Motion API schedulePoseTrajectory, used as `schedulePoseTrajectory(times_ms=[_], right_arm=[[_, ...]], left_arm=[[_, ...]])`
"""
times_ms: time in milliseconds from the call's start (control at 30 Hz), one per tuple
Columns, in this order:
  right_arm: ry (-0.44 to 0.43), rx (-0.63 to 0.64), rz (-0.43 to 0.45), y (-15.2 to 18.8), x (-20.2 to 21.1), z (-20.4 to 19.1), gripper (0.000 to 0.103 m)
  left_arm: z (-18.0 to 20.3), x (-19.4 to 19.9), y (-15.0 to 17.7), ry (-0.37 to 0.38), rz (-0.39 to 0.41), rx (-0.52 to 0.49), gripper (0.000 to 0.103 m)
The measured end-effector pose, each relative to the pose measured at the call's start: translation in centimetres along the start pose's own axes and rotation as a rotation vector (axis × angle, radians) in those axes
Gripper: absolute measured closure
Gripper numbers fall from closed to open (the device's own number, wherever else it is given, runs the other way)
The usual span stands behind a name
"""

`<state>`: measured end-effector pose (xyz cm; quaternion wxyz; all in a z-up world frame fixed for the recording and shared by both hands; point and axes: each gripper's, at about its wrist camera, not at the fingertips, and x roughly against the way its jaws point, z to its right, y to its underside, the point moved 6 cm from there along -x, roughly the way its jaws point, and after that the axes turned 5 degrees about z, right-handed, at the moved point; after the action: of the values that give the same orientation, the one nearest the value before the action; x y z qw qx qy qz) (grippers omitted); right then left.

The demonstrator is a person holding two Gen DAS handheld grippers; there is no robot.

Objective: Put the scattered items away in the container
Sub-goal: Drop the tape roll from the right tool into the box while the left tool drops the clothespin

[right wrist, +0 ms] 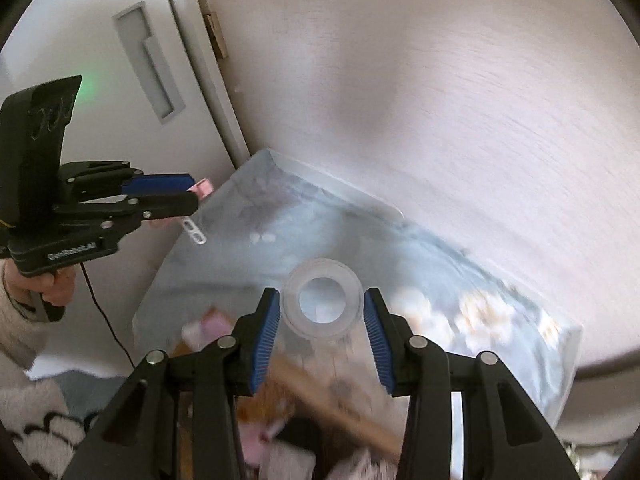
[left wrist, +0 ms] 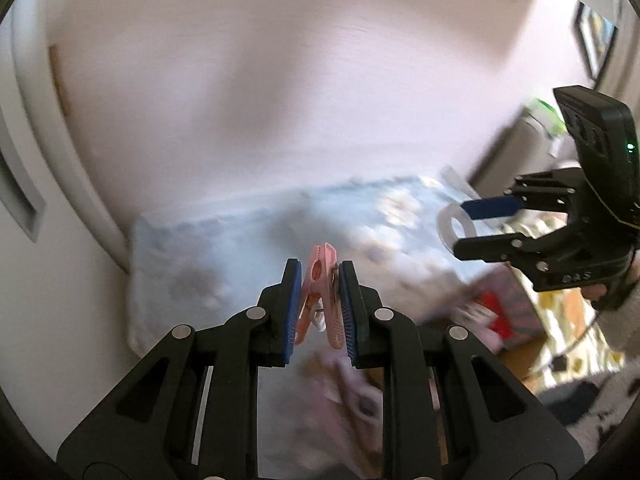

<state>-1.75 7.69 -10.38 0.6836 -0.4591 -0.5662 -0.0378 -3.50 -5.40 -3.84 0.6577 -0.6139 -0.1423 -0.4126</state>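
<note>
My left gripper (left wrist: 320,308) is shut on a pink clothes peg (left wrist: 322,296), held in the air above a clear plastic container (left wrist: 240,248) that stands against the wall. My right gripper (right wrist: 320,320) is shut on a clear roll of tape (right wrist: 320,298), also above the container (right wrist: 400,216). In the left wrist view the right gripper (left wrist: 480,226) is at the right with the tape roll (left wrist: 450,226) between its fingers. In the right wrist view the left gripper (right wrist: 192,192) is at the left with the peg's pink tip (right wrist: 202,188) showing. Both views are blurred.
A pale wall (left wrist: 280,80) rises behind the container and a white door (right wrist: 120,60) stands to its left. A cardboard box (left wrist: 516,320) with pink and red items lies at the right. Blurred pink and brown items (right wrist: 288,400) lie below my right gripper.
</note>
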Motion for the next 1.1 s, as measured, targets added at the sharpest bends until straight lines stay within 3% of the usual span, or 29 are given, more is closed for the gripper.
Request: schedulePoseTrajectory(times_ms=[200,300,600,633,667,700,767,833,933,1100], right_arm=[[0.007,-0.071,-0.044,5.2,2.6,1.3,0.063],[-0.006,-0.122,-0.067,8.0,4.0,1.6,0.063],[-0.020,-0.208,-0.116,14.5,4.6,2.6,0.063],[-0.028,-0.212,-0.122,15.1,4.6,2.7,0.063],[-0.037,-0.215,-0.134,15.6,4.3,2.7,0.063],[-0.026,-0.216,-0.159,16.2,3.8,2.8,0.061],[0.037,-0.209,-0.209,17.0,3.2,3.1,0.046],[0.056,-0.202,-0.196,17.2,3.3,3.0,0.045],[0.062,-0.227,-0.151,16.7,4.2,3.4,0.019],[0.135,-0.248,-0.109,15.8,5.4,4.5,0.019]], left_arm=[[5.9,-0.7,3.0,0.079,-0.074,-0.017,0.086],[8.2,-1.6,6.5,0.093,-0.122,-0.004,0.086],[10.7,-6.2,12.2,0.041,-0.238,0.008,0.084],[10.7,-6.6,12.5,0.032,-0.257,0.019,0.081],[10.6,-6.8,12.7,0.023,-0.280,0.031,0.063],[10.4,-7.1,12.9,-0.004,-0.307,0.048,0.028],[9.9,-7.4,13.1,-0.061,-0.323,0.063,0.001],[9.6,-6.9,12.8,-0.103,-0.303,0.087,0.001],[8.9,-6.5,12.7,-0.128,-0.309,0.129,0.001],[7.9,-5.7,12.4,-0.156,-0.296,0.176,0.001]])
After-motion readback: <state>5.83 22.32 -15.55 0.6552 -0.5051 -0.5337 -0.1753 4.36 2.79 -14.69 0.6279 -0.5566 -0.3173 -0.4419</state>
